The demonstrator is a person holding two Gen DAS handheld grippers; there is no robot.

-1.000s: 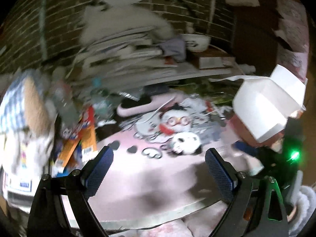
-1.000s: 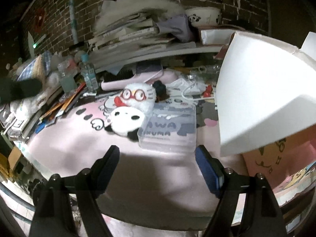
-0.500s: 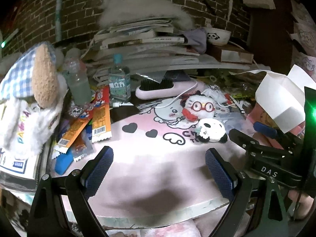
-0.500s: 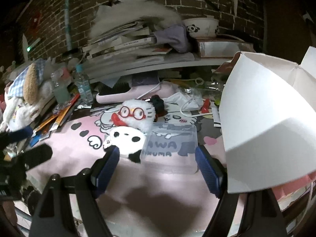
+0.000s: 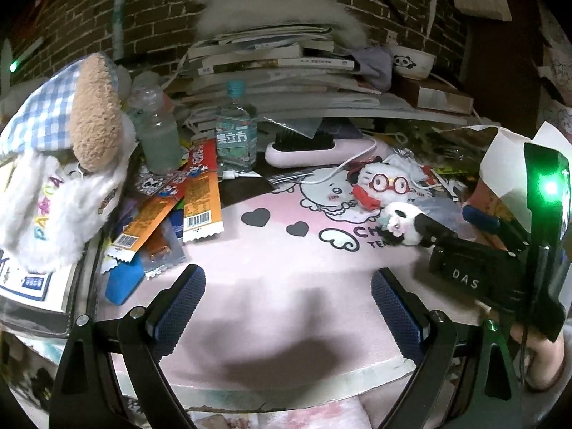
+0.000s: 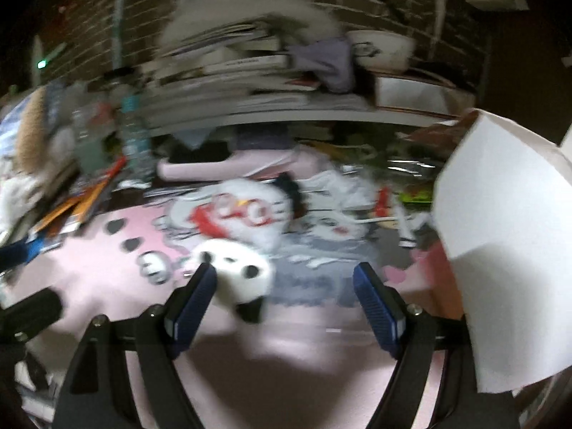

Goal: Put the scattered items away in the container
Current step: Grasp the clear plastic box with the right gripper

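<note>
Both wrist views look obliquely down, close above the pink mat (image 5: 271,268), facing the brick wall (image 5: 161,10); both share the panda plush (image 5: 402,223), nearer in the right view.

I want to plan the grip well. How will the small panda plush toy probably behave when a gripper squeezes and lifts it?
The panda plush looks furry and rounded, so it will probably compress between the pads rather than resist. It seems small beside the glasses plush, so it is likely light. Lying on the flat pink mat, it may slide or tumble if pushed. The right gripper stands open near it.
</note>
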